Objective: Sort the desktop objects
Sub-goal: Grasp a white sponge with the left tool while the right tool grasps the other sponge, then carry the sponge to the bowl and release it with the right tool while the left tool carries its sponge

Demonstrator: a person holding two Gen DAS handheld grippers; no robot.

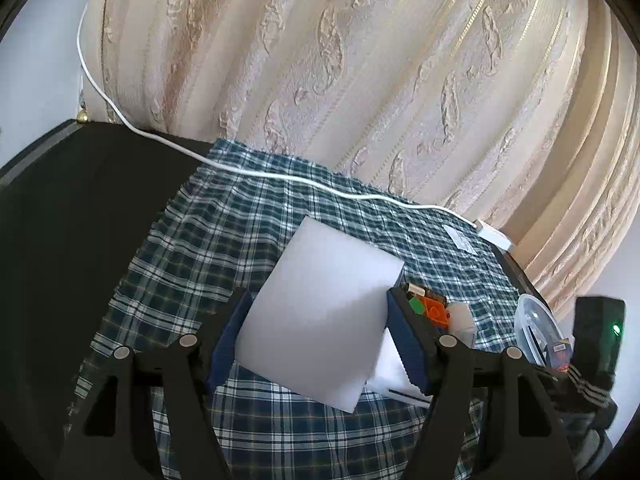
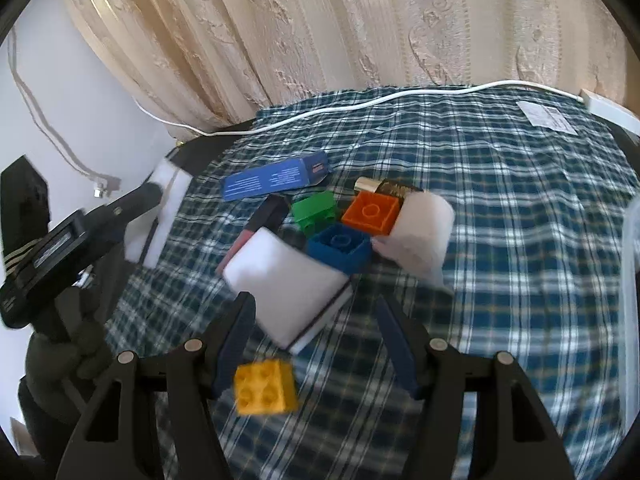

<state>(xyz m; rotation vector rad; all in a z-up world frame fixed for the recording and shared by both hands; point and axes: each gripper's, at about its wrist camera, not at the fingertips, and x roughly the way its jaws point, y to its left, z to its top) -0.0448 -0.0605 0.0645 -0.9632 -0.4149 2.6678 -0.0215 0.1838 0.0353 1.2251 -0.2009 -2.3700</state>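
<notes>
My left gripper [image 1: 320,312] is shut on a white foam block [image 1: 320,308] and holds it above the plaid cloth [image 1: 240,248]. Behind it peek a green brick [image 1: 416,305] and an orange brick [image 1: 436,312]. My right gripper [image 2: 316,320] is open and empty above the cloth [image 2: 500,240]. A yellow brick [image 2: 265,387] lies between its fingers, low down. A second white foam block [image 2: 288,284] lies just beyond its tips. Past it sit a blue brick [image 2: 340,246], a green brick [image 2: 314,210] and an orange brick [image 2: 372,212]. The left gripper shows at the left of the right wrist view [image 2: 168,192], still holding its block.
A blue box [image 2: 276,178], a dark and pink flat item [image 2: 260,224], a gold-capped tube [image 2: 384,187] and a white soft roll [image 2: 424,232] lie by the bricks. A white cable [image 1: 280,176] crosses the back. A clear plastic container [image 1: 536,328] stands at the right.
</notes>
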